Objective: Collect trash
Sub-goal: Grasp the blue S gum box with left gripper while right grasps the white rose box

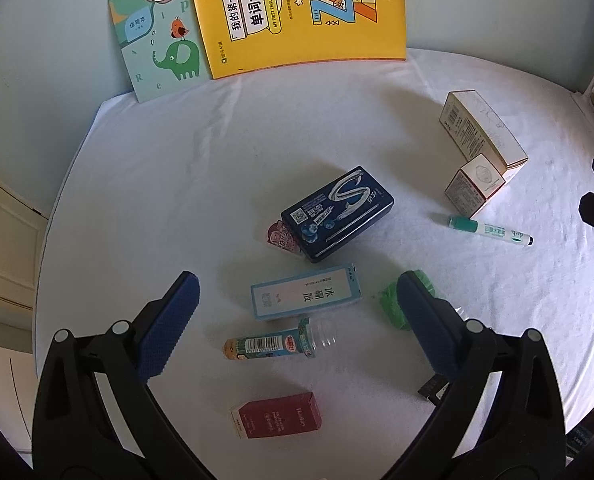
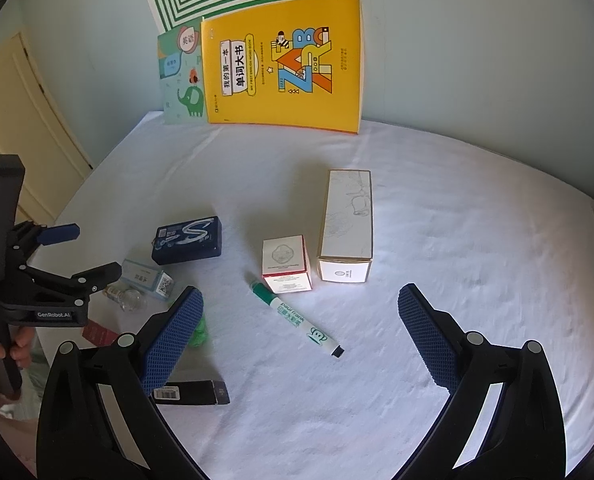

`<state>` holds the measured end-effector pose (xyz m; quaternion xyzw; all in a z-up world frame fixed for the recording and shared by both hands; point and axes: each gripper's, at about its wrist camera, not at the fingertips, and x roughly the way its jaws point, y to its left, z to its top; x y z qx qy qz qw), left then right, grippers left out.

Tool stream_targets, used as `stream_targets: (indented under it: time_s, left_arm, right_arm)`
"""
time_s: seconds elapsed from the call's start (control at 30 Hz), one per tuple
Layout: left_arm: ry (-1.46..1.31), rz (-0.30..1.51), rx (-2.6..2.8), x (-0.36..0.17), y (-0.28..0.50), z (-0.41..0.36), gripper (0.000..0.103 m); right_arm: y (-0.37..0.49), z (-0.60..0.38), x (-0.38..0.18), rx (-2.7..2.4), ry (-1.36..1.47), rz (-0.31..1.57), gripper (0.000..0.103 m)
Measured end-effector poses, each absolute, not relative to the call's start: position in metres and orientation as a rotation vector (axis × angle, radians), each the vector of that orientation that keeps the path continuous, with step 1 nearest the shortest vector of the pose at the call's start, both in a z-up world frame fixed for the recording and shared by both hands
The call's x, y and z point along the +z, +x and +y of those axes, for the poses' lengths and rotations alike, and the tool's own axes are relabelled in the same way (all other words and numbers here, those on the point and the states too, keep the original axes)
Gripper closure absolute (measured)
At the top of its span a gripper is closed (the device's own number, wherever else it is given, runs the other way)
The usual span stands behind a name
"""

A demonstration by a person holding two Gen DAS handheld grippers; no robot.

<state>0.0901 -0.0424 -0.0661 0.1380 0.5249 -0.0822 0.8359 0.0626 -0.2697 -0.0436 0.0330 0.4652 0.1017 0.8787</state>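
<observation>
Left wrist view shows the left gripper (image 1: 297,312) spread wide and empty, low in the frame. Between its fingers lie a pale blue cardboard box (image 1: 306,292) and a small clear plastic bottle with a printed label (image 1: 277,345); a crumpled green wrapper (image 1: 389,304) sits just beside the right finger. All look light. The bottle is round and may roll, so take it across its labelled middle. The right gripper (image 2: 300,334) also hangs wide open, above a green-capped white marker (image 2: 297,316) at centre frame.
</observation>
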Motion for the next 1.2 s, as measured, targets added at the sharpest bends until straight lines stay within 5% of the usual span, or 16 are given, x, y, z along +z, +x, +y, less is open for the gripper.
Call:
stream_targets:
  time_s: [1.1,1.2]
  left_arm:
    - [0.388,1.232,-0.377,-0.147,0.167,-0.082,0.01]
    - [0.391,1.231,-0.409,-0.152,0.167,-0.086,0.019]
  right_arm:
    - [0.174,-0.278,-0.123,0.143,0.128,1.152,0.019]
    - [0.18,-0.28,-0.134,0.127,0.157,1.188,0.034]
